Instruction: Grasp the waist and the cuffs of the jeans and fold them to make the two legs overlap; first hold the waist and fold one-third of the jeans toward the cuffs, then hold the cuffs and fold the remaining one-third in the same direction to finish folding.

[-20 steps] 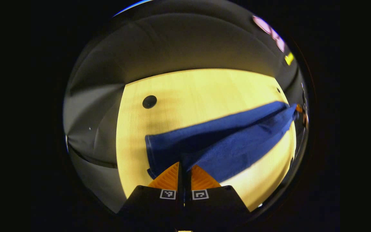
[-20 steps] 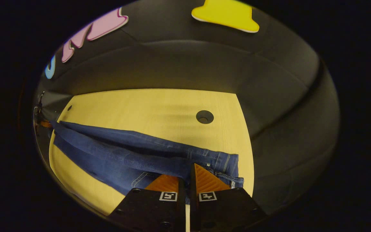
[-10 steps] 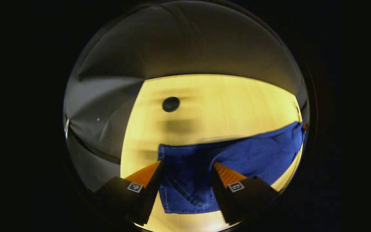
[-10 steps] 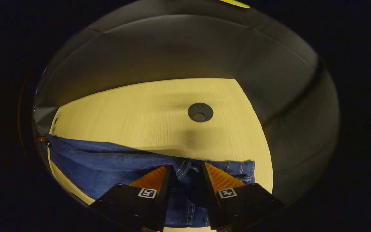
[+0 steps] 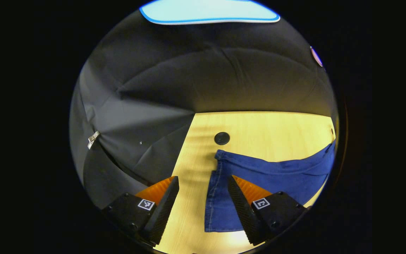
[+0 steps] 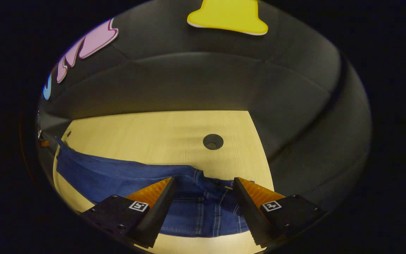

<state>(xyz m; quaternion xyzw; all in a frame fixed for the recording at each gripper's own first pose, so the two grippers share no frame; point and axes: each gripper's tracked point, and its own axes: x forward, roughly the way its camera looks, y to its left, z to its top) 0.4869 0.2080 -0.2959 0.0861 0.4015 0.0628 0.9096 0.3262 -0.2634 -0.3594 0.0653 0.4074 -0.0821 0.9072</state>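
Note:
The blue jeans [image 5: 280, 174] lie flat on the light wooden table [image 5: 259, 128], the two legs laid one over the other. Their cuff end [image 5: 217, 197] sits just inside the right finger of my left gripper [image 5: 202, 178], which hovers open and holds nothing. In the right gripper view the waist [image 6: 203, 211], with its belt loops and seams, lies between the fingers of my right gripper [image 6: 203, 179]. That gripper is also open and empty. From there the legs [image 6: 111, 173] stretch away to the left.
A round black hole [image 5: 221, 138] is set in the tabletop just beyond the cuffs, and a second hole [image 6: 213, 141] lies beyond the waist. The black cloth wall closes in behind the table's far edge and at both ends.
One second ago both grippers were shut on the jeans. Both have since opened, let the cloth go and drawn back; the jeans have settled flat on the table.

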